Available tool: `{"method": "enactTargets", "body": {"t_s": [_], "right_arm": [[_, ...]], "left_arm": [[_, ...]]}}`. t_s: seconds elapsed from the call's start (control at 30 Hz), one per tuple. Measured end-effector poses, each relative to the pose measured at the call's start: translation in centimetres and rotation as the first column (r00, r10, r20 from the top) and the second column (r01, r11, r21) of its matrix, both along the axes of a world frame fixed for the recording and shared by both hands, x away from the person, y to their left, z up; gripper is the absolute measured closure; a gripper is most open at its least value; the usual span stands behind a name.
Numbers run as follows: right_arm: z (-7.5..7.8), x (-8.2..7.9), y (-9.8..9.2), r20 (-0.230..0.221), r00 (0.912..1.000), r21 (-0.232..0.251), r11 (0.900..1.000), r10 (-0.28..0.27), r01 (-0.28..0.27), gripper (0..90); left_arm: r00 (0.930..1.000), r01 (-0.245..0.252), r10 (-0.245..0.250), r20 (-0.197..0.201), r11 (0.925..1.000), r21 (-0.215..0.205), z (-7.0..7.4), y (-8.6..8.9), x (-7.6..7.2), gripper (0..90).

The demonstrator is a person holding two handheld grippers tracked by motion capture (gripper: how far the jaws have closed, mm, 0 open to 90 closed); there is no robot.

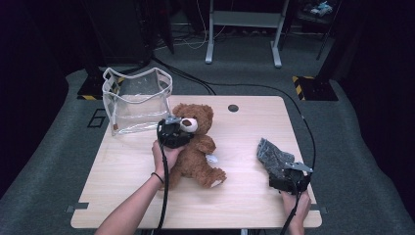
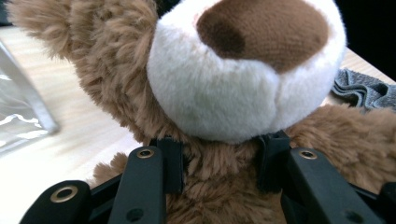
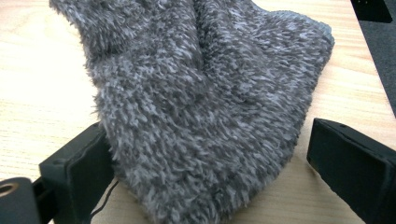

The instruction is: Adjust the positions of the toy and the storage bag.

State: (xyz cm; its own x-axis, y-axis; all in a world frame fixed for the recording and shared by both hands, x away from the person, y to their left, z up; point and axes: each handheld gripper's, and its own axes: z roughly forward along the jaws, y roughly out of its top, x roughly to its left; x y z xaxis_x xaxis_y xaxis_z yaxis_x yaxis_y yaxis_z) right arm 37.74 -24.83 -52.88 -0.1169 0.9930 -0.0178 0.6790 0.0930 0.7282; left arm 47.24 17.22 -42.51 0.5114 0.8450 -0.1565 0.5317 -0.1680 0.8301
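Observation:
A brown teddy bear (image 1: 198,152) with a white muzzle sits near the middle of the wooden table (image 1: 244,200). My left gripper (image 1: 186,137) comes at it from the left. In the left gripper view the bear (image 2: 233,88) is very close, and my left gripper (image 2: 222,151) has its pads pressed into the neck fur on both sides, just under the muzzle. A grey fuzzy cloth (image 1: 271,154) lies at the right. My right gripper (image 1: 284,171) rests at its near end. In the right gripper view the cloth (image 3: 201,93) lies between the wide jaws of my right gripper (image 3: 210,154), with a gap at the right pad.
A clear plastic bag (image 1: 137,100) with white trim stands open at the table's back left corner, close to the bear's head. A small round hole (image 1: 233,107) marks the back edge. Cables run over the grey floor behind the table.

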Motion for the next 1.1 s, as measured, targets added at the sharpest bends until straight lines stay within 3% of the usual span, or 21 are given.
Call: {"method": "enactTargets", "body": {"t_s": [0.17, 0.23, 0.57, 1.1], "right_arm": [[0.0, 0.0, 0.0, -0.001, 1.0000, -0.001, 1.000, 0.001, -0.001, 3.4], [0.0, 0.0, 0.0, -0.001, 1.0000, -0.001, 1.000, 0.000, 0.000, 3.4], [0.0, 0.1, 0.0, 0.002, 1.0000, 0.003, 1.000, -0.005, 0.005, 3.1], [0.0, 0.1, 0.0, 0.001, 1.0000, 0.002, 1.000, -0.006, 0.006, 3.0]], "left_arm": [[0.9995, 0.010, -0.011, 0.030, 0.9996, 0.028, 0.6, 1.3, -0.8, 62.5], [0.9992, 0.008, -0.009, 0.038, 0.9997, 0.021, 0.7, 1.8, -1.1, 62.5], [0.9987, 0.011, -0.013, 0.048, 0.9989, 0.045, 1.3, 5.3, -2.7, 62.9], [0.9998, -0.003, 0.005, -0.021, 0.9963, 0.085, 1.8, 10.9, -4.6, 62.9]]}}
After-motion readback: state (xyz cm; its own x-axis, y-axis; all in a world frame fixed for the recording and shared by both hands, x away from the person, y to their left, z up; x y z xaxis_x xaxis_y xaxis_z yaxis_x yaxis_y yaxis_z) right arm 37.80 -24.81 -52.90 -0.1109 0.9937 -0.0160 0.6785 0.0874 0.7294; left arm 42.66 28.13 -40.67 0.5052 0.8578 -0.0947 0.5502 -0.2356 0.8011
